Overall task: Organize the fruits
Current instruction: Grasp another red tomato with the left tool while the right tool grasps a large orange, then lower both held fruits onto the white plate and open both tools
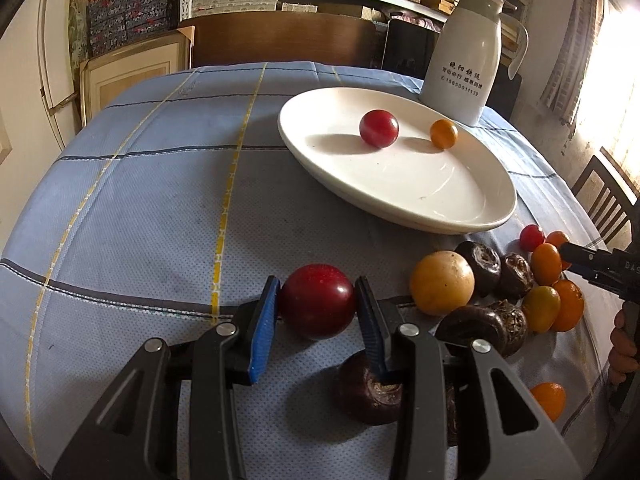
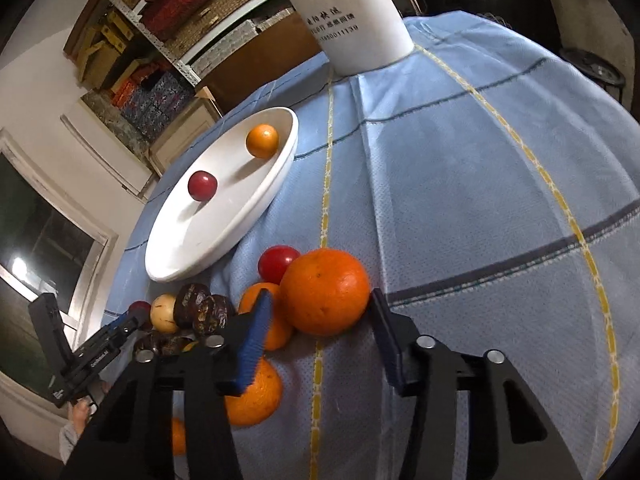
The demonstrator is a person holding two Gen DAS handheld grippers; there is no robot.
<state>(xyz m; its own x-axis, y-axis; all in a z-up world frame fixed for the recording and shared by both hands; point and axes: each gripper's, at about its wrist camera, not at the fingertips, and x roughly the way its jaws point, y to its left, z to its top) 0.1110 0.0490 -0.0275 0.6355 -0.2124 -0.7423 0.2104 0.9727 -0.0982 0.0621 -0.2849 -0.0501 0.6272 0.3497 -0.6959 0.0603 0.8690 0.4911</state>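
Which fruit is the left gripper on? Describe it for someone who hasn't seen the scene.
Start at the white oval plate on the blue cloth; come toward the camera. Between the left gripper pads sits a dark red plum, bigger than the cherry tomatoes, glossy unlike the water chestnuts.

Parts of the fruit scene that are hidden, cropped or unreadable

In the left wrist view, the left gripper's right finger (image 1: 370,332) covers the top of a dark water chestnut (image 1: 370,394), and another dark fruit behind the gripper frame shows only as a sliver. The white jug (image 2: 352,16) is cut off by the right wrist view's top edge; its printed lettering is too distorted to read. A small orange fruit (image 2: 179,436) is half hidden behind the gripper frame.
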